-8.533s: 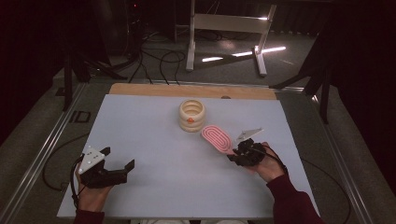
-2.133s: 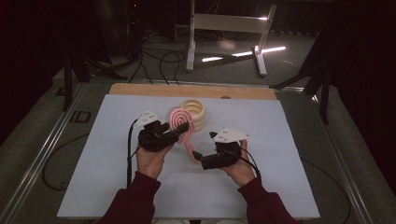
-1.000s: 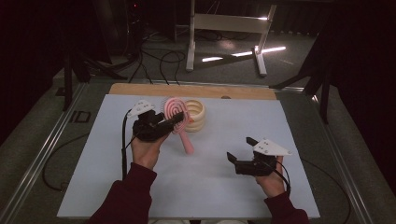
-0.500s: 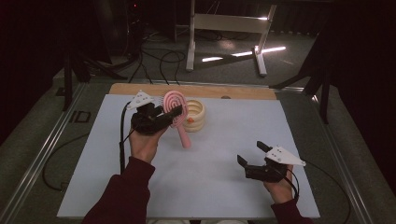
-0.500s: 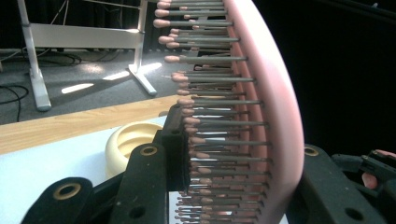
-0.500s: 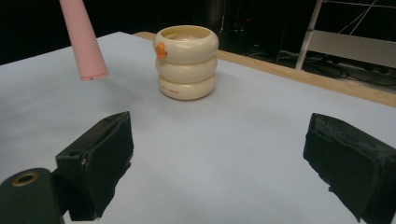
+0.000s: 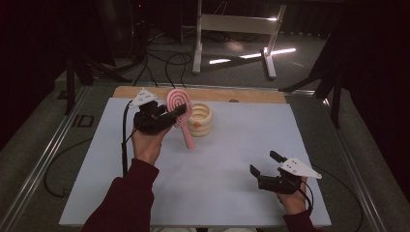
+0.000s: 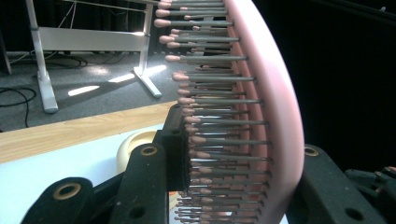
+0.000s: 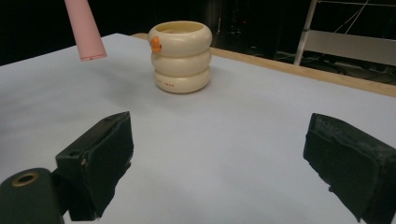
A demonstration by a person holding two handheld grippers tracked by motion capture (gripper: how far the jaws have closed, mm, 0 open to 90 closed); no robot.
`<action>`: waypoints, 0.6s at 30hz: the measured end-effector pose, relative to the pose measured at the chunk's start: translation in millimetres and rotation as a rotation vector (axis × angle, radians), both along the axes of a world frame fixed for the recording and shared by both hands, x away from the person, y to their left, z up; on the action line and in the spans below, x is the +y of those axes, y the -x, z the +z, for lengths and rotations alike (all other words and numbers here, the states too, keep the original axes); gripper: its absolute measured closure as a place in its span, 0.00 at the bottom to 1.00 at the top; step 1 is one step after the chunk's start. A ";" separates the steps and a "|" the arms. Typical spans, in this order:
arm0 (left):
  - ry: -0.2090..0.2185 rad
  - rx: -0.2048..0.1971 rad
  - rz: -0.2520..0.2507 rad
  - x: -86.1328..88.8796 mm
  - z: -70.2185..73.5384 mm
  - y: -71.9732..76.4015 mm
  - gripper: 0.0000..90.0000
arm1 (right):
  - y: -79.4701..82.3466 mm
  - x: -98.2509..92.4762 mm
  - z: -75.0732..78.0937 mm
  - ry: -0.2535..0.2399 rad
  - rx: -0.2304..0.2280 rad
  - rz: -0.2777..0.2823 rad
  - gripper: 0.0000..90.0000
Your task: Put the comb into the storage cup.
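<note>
Left claw (image 7: 175, 112) grips pink brush (image 7: 178, 102) beside cup (image 7: 200, 119); right claw (image 7: 263, 163) gapes over bare mat (image 7: 232, 145).

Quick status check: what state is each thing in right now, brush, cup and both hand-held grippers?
Pink hairbrush: held off the table by its head, handle hanging down beside the cup.
Cream ringed cup: upright on the white table, nothing inside that I can see.
Left hand-held gripper: shut on the brush head, bristle side and back between the jaws.
Right hand-held gripper: open, empty, low near the table's front right.
</note>
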State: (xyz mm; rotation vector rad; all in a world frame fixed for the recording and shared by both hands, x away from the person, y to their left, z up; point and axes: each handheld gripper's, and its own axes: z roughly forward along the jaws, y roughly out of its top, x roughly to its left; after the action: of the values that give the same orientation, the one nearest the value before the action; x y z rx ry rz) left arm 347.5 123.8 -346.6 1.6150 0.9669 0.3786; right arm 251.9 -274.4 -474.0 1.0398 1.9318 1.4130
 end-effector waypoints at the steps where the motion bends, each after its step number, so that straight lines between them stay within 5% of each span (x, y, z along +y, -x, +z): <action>1: 0.002 -0.002 0.001 -0.3 0.6 -0.7 0.72 | 0.7 -0.6 -0.6 0.000 0.000 0.000 0.09; 18: -0.009 -0.016 0.009 -4.2 11.7 -15.4 0.72 | 6.3 -7.4 -8.8 -0.027 0.017 -0.009 0.09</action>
State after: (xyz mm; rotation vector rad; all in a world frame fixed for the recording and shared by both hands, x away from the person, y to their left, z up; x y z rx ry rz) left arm 362.9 119.6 -335.0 1.6138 0.9625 0.4018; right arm 245.6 -281.8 -482.8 1.0749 1.9233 1.4330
